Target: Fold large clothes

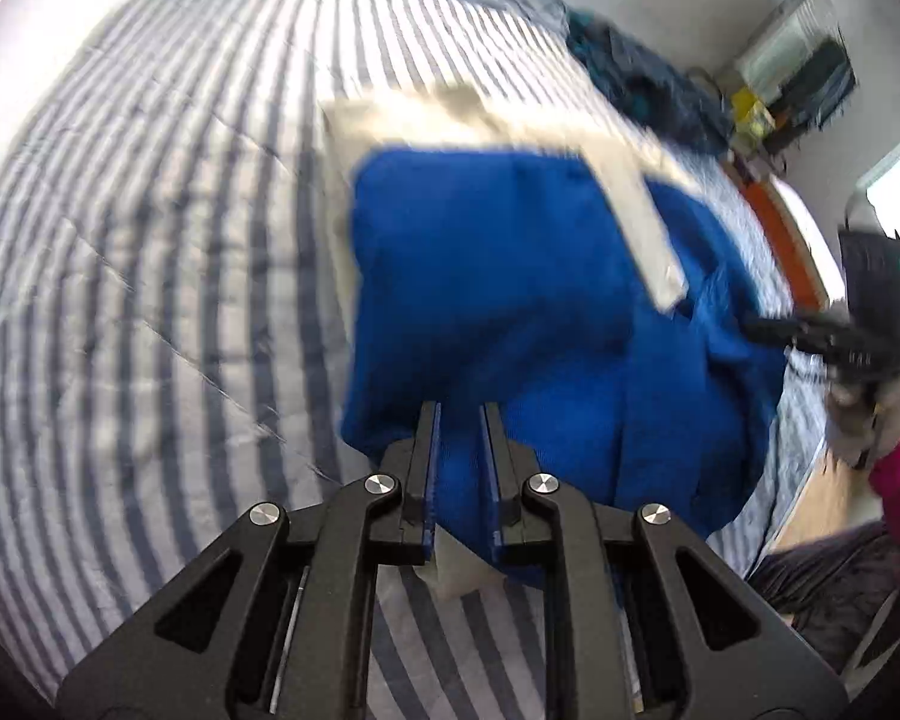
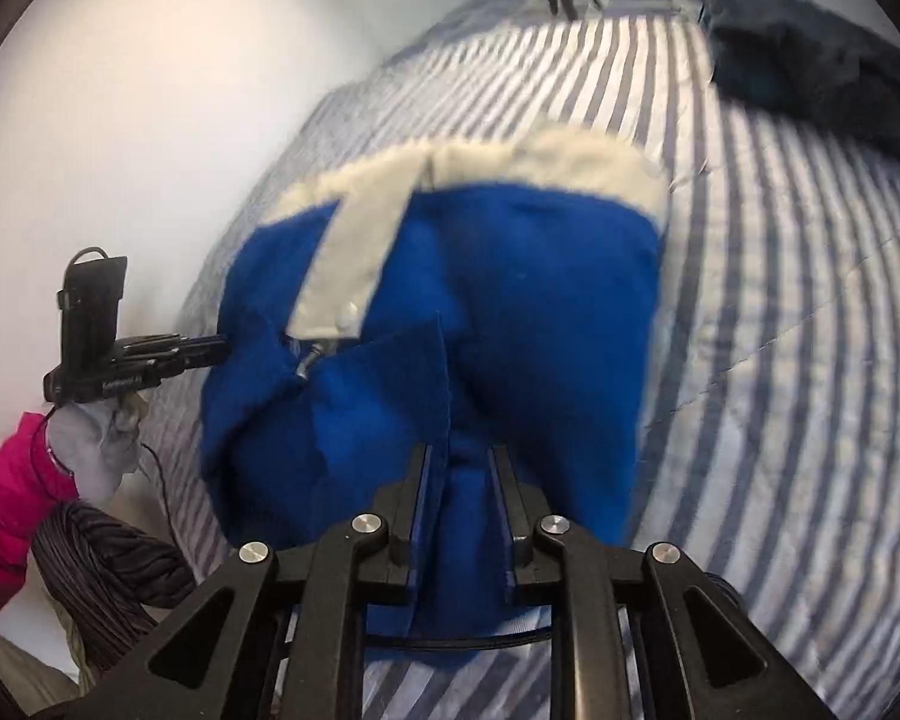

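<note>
Jacket (image 1: 510,276) on striped bed (image 1: 150,240), both claws gripping.

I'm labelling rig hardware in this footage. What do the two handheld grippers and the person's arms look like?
Both are black plastic. The left gripper and right gripper have straight fingers with blue pads and linkages with round silver pivot screws. Seen from the side, each carries a black box on top; a thin black cable hangs from the left one. The person's hand wears a grey glove, with a magenta sleeve.
</note>
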Motion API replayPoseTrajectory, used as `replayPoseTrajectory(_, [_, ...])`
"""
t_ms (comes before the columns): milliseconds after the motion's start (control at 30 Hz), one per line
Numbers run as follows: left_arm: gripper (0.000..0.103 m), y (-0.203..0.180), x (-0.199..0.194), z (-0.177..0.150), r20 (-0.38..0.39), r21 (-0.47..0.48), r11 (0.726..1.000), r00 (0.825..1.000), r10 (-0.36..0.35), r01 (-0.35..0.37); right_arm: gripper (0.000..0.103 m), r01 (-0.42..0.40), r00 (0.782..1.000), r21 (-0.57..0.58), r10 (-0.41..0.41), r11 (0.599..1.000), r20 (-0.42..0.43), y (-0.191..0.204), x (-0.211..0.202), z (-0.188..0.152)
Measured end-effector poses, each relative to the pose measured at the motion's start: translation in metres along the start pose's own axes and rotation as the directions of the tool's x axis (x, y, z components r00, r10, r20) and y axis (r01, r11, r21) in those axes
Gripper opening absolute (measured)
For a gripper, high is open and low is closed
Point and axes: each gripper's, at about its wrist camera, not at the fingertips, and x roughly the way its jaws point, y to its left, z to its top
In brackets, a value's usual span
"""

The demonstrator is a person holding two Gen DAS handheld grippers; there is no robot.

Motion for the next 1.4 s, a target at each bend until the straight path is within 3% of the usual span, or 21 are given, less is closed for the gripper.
replayPoseTrajectory(133, [0.014, 0.009, -0.021, 0.009, 0.059, -0.036, 0.999, 0.998, -0.033, 0.035, 0.021, -0.035, 0.998, 0.015, 0.034, 0.999, 0.053, 0.001, -0.022, -0.006])
replayPoseTrajectory(267, [0.014, 0.019, -0.027, 0.02, 0.082, -0.078, 0.996, 0.996, -0.041, 0.048, 0.021, 0.021, 0.999, -0.05, -0.019, 0.999, 0.04, 0.009, -0.019, -0.008])
replayPoseTrajectory(300, [0.017, 0.023, -0.026, 0.022, 0.083, -0.1, 0.994, 0.996, -0.045, 0.053, 0.023, 0.046, 0.998, -0.062, -0.044, 0.997, 0.035, 0.009, -0.015, -0.008])
replayPoseTrajectory(333, [0.026, 0.028, -0.026, 0.022, 0.085, -0.125, 0.99, 0.995, -0.054, 0.065, 0.026, 0.068, 0.997, -0.061, -0.066, 0.996, 0.038, 0.009, -0.013, -0.008])
replayPoseTrajectory(367, [0.033, 0.032, -0.025, 0.024, 0.084, -0.15, 0.986, 0.995, -0.058, 0.07, 0.039, 0.098, 0.994, -0.043, -0.096, 0.994, 0.044, 0.004, -0.01, -0.007])
replayPoseTrajectory(400, [0.046, 0.035, -0.024, 0.024, 0.08, -0.174, 0.982, 0.995, -0.057, 0.07, 0.041, 0.087, 0.996, -0.025, -0.087, 0.996, 0.029, -0.001, -0.009, -0.007])
replayPoseTrajectory(433, [0.049, 0.038, -0.024, 0.021, 0.08, -0.189, 0.979, 0.995, -0.061, 0.075, 0.04, 0.066, 0.998, -0.011, -0.066, 0.998, 0.0, -0.007, -0.006, -0.008])
replayPoseTrajectory(500, [0.049, 0.047, -0.023, 0.022, 0.082, -0.227, 0.968, 0.993, -0.09, 0.106, 0.032, 0.069, 0.995, -0.004, -0.069, 0.998, -0.068, -0.013, 0.01, -0.013])
replayPoseTrajectory(633, [0.049, 0.059, -0.02, 0.026, 0.073, -0.25, 0.964, 0.994, -0.078, 0.094, 0.031, 0.07, 0.986, -0.065, -0.079, 0.995, -0.147, -0.009, 0.025, -0.025])
replayPoseTrajectory(767, [0.049, 0.069, -0.014, 0.026, 0.066, -0.297, 0.945, 0.99, -0.125, 0.139, 0.036, 0.022, 0.999, -0.03, -0.024, 0.999, -0.045, -0.019, -0.006, -0.016])
replayPoseTrajectory(900, [0.057, 0.082, -0.009, 0.024, 0.082, -0.359, 0.904, 0.972, -0.219, 0.234, 0.072, 0.015, 0.993, 0.053, -0.021, 0.998, 0.115, -0.038, -0.027, -0.009])
replayPoseTrajectory(1067, [0.059, 0.093, 0.003, 0.022, 0.096, -0.431, 0.846, 0.948, -0.304, 0.315, 0.072, -0.008, 0.993, 0.118, -0.006, 0.993, 0.119, -0.054, -0.01, -0.005])
replayPoseTrajectory(1400, [0.062, 0.097, 0.039, 0.02, 0.039, -0.458, 0.822, 0.931, -0.362, 0.339, 0.072, -0.085, 0.993, 0.207, 0.065, 0.975, 0.102, -0.078, 0.018, 0.006])
